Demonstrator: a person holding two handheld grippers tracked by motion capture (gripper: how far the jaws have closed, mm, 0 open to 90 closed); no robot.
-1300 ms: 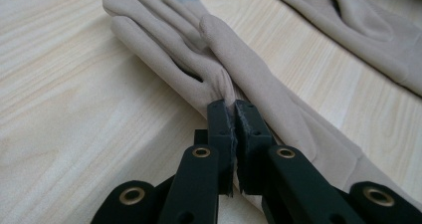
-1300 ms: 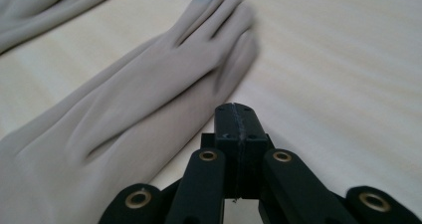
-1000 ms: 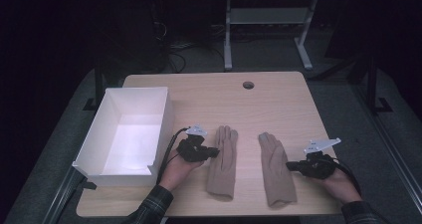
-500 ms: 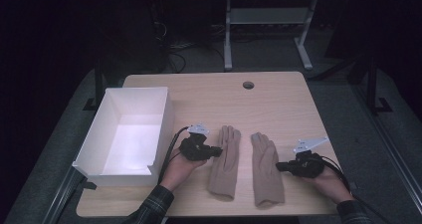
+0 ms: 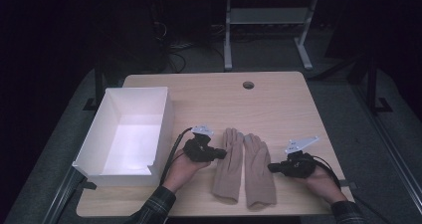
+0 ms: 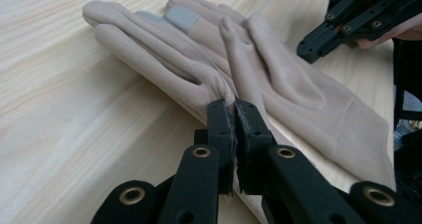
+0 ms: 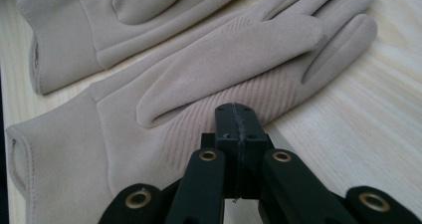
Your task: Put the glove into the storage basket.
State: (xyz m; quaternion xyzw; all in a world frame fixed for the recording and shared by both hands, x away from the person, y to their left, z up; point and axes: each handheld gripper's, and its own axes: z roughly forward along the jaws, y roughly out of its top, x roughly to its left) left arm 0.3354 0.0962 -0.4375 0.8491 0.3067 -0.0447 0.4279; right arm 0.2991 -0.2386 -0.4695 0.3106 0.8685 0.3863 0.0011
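Both grippers are clamped on beige gloves near the front edge of the wooden table [image 5: 209, 92]: the left gripper [image 5: 220, 154] pinches the edge of the left glove [image 5: 229, 164], and the right gripper [image 5: 272, 168] has its jaws fully together at the side of the right glove [image 5: 259, 171], apparently nipping its edge. These gloves lie flat, side by side and touching, fingers pointing far. I judge the step in hand is bringing the pair together. Next move probably calls for laying one glove on the other, keeping both grips firm, then carrying them left to the white box [image 5: 127, 132], which stands open.
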